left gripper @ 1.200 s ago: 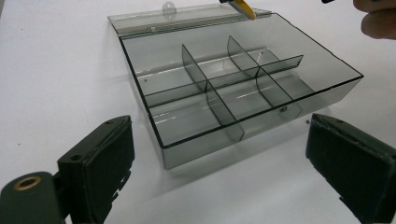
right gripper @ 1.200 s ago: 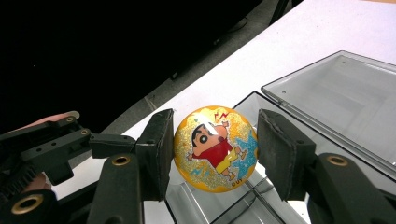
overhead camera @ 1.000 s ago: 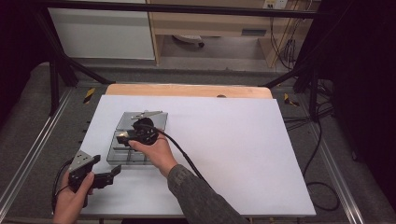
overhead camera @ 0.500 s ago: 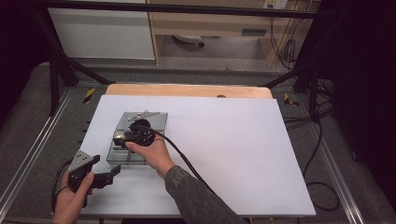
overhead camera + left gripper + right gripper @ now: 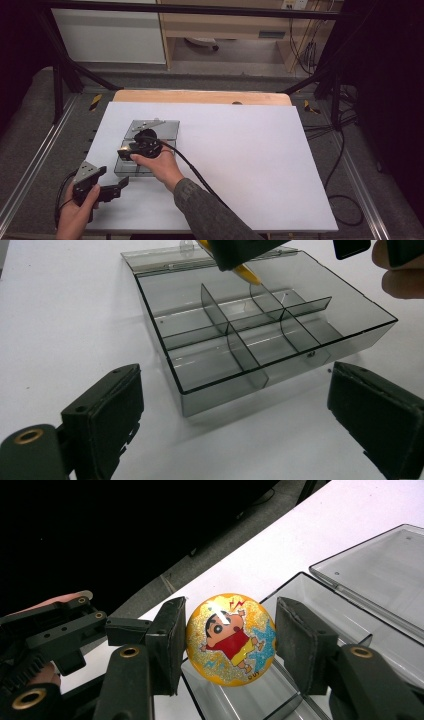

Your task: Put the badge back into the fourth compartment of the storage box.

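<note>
A clear grey plastic compartment box (image 5: 131, 169) lies on the white table sheet with its lid (image 5: 159, 127) folded open behind it. My right gripper (image 5: 129, 149) hovers over the box's left part, shut on a glittery yellow cartoon ball (image 5: 227, 652). In the right gripper view, both pads of the right gripper (image 5: 231, 630) press the ball's sides above an empty compartment of the box (image 5: 350, 615). My left gripper (image 5: 121, 185) rests open at the table's near left, aimed at the box (image 5: 260, 340). Nothing is between the jaws of the left gripper (image 5: 235, 410). A yellow edge of the ball (image 5: 246, 273) peeks under the other gripper.
The white sheet (image 5: 250, 165) covers most of a wooden table (image 5: 200, 96). Black frame legs (image 5: 60, 65) and metal rails (image 5: 30, 165) border the table. Cables (image 5: 345, 200) lie on the floor at the right. The right gripper's cable (image 5: 192, 172) trails across the sheet.
My right gripper has shifted slightly left and nearer over the box with the ball in it. The left gripper has barely moved.
</note>
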Action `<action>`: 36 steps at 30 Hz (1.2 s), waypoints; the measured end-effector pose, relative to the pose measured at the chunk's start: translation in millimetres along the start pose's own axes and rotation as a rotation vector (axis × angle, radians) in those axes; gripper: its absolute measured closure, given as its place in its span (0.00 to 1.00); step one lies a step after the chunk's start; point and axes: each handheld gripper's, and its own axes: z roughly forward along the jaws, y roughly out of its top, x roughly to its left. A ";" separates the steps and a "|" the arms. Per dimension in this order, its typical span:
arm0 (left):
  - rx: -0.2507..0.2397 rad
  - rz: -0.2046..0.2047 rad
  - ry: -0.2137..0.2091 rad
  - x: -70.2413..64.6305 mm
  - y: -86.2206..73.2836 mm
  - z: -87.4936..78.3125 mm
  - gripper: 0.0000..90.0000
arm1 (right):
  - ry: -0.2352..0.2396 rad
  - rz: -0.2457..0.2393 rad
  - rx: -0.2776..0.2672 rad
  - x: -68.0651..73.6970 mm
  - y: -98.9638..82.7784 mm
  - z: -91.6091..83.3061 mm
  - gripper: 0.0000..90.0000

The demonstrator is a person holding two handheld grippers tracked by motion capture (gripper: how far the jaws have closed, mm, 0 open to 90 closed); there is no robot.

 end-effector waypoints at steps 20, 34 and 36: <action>0.006 -0.020 0.027 4.3 -1.3 -1.4 0.09 | -0.017 -0.037 0.038 7.6 -2.7 13.5 0.53; 0.008 -0.021 0.022 4.2 -1.4 -1.1 0.09 | -0.041 -0.057 0.067 9.2 -5.5 17.9 0.53; 0.008 -0.020 0.022 4.2 -1.3 -1.1 0.09 | -0.043 -0.063 0.073 9.1 -6.1 18.0 0.53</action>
